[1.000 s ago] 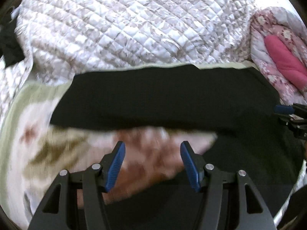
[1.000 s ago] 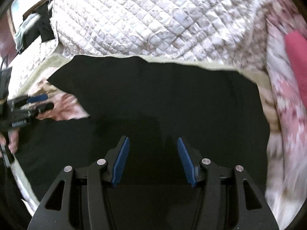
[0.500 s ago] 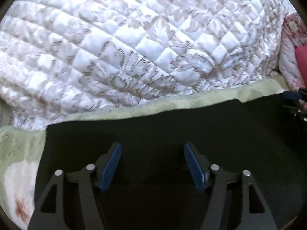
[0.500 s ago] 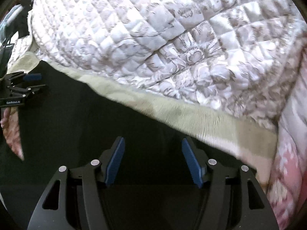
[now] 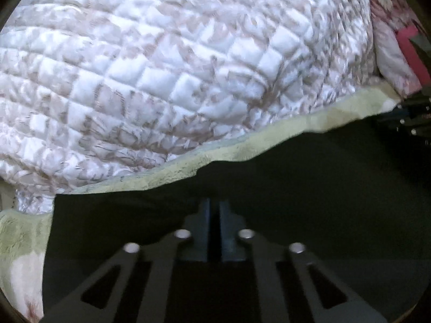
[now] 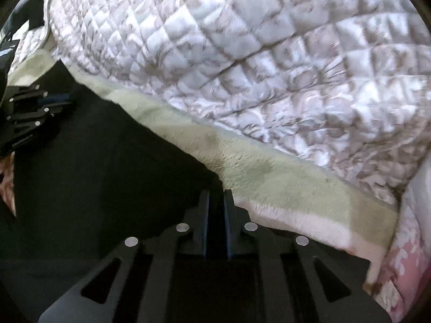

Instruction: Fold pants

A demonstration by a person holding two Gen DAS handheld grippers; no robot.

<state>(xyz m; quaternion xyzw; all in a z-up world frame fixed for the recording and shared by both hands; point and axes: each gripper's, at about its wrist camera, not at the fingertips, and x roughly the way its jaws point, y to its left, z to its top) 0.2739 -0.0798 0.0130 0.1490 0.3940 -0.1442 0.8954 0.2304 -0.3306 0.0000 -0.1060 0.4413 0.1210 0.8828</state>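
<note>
**Operator:** Two pinches, and both sets of jaws have just been closing. The left gripper and the right gripper are each clenched at the far edge of the pants, with black cloth apparently nipped between the pads.

**Observer:** Where do the pants lie?

**Operator:** Spread on the green blanket, with their far edge just short of the quilt.

**Observer:** What worries you?

**Operator:** Thin bites. It's dark cloth against dark pads, so I can't judge how deep either grip is. If I lift and one corner slips, the fold goes crooked. The right tips sit at the very edge, touching the blanket, so I might drag its pile along too.

**Observer:** Any bins or baskets?

**Operator:** None in either view, so there are no contents to report.
</note>
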